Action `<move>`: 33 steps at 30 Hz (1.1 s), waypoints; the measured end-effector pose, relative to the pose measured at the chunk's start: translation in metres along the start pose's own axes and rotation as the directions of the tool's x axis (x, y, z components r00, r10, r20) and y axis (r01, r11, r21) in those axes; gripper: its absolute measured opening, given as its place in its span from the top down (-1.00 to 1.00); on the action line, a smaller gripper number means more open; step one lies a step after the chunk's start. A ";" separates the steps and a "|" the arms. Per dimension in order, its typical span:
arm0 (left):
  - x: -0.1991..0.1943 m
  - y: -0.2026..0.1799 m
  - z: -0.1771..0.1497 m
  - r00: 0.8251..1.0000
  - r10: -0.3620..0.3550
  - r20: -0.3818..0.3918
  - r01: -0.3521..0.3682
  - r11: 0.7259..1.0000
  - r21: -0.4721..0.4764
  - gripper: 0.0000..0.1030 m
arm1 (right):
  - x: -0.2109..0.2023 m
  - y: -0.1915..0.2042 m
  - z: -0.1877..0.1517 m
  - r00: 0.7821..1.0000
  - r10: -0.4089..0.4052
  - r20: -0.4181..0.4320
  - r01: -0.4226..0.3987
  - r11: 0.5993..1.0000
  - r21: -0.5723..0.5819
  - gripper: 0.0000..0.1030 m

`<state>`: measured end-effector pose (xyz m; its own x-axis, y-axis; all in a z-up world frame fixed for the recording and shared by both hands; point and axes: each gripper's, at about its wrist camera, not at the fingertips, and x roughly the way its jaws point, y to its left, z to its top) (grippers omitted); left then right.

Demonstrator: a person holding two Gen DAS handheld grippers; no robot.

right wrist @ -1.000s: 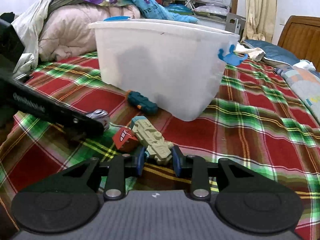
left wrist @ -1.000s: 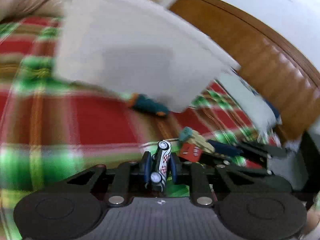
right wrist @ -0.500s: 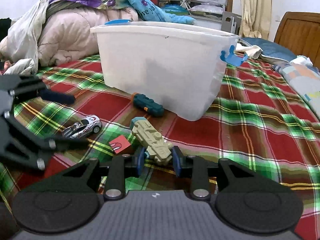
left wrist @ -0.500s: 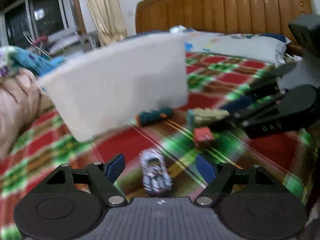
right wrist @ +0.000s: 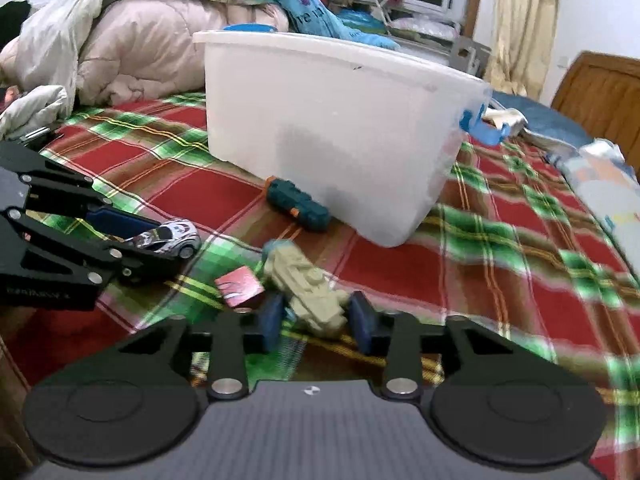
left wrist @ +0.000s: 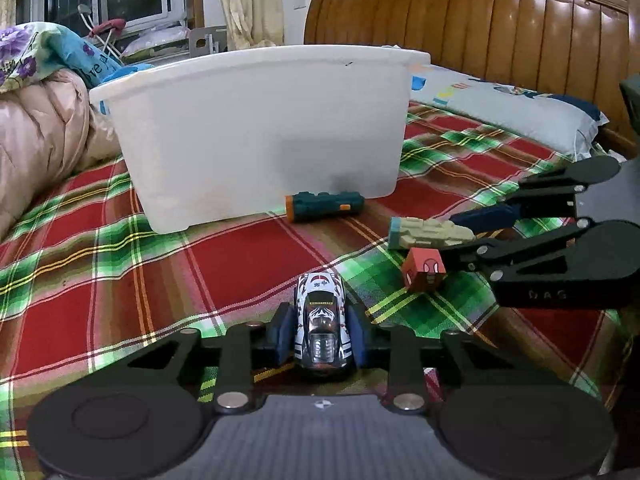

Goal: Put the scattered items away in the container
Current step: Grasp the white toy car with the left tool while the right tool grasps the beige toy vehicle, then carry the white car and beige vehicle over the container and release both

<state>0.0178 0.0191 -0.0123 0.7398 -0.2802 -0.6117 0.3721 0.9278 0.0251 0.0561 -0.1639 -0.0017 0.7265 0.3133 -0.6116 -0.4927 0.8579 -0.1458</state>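
My left gripper [left wrist: 320, 336] is shut on a white and silver toy car [left wrist: 322, 324], low over the plaid bedspread. My right gripper [right wrist: 318, 318] is shut on a beige toy truck [right wrist: 308, 288], which rests on the bed. A red cube [right wrist: 240, 289] lies beside the truck, and it also shows in the left wrist view [left wrist: 423, 274]. A dark green toy [left wrist: 324, 207] with orange ends lies against the white plastic bin [left wrist: 260, 132], which stands behind all the toys. The car [right wrist: 168, 238] and the left gripper [right wrist: 116, 236] also show in the right wrist view.
A pink quilt [right wrist: 132, 56] and flowered bedding are piled left of the bin. A wooden headboard [left wrist: 480, 28] and a pillow [left wrist: 512, 108] lie beyond on the right. The bin has a blue clip handle [right wrist: 478, 124].
My left gripper let go of the car, turned level, then closed on it again. My right gripper keeps its hold on the truck and has tilted and shifted slightly.
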 end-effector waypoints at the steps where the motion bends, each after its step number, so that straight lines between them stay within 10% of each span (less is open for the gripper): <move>1: -0.001 0.000 0.001 1.000 -0.003 -0.001 0.003 1.000 0.001 0.36 | -0.001 0.005 0.000 1.000 -0.024 -0.006 0.024 1.000 -0.002 0.27; 33: -0.044 0.042 0.188 0.955 0.023 0.295 0.001 0.997 -0.080 0.36 | -0.049 -0.010 0.152 0.930 -0.213 0.298 0.221 0.975 0.007 0.27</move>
<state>0.1062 0.0242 0.1643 0.8805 -0.3190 -0.3505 0.3268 0.9443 -0.0384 0.0981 -0.1259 0.1484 0.9237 0.2302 -0.3062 -0.3165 0.9089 -0.2715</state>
